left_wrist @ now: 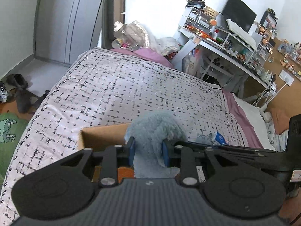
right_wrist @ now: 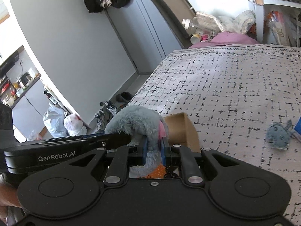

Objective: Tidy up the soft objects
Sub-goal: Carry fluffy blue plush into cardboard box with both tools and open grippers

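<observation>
Plush toy: a shaggy grey-blue plush toy [left_wrist: 153, 131] is held above the bed, in front of both cameras, with a pink patch showing in the right wrist view [right_wrist: 139, 124].
Left gripper: the left gripper [left_wrist: 148, 151] has its blue pads pressed into the toy's fur from both sides, closed tight on it; the toy bulges above the pads and hangs below them.
Right gripper: the right gripper [right_wrist: 153, 150] is likewise closed on a narrow fold of the same toy, fur squeezed between the two pads.
Grippers together: each one's black body shows in the other's view, side by side and near each other, both gripping the one toy.
Box: an open cardboard box [left_wrist: 102, 138] sits on the bed just behind and below the toy; its wall is partly hidden by the fur [right_wrist: 181, 130].
Small toy: a small grey-blue stuffed toy [right_wrist: 278, 136] lies flat on the bedspread, well apart from the grippers, beside a blue and white carton [left_wrist: 219, 138].
Bed: the bedspread [left_wrist: 120, 86] is white with a black grid-like print.
Hand: part of a person's hand [right_wrist: 8, 195] shows at the lower left edge of the right wrist view.
</observation>
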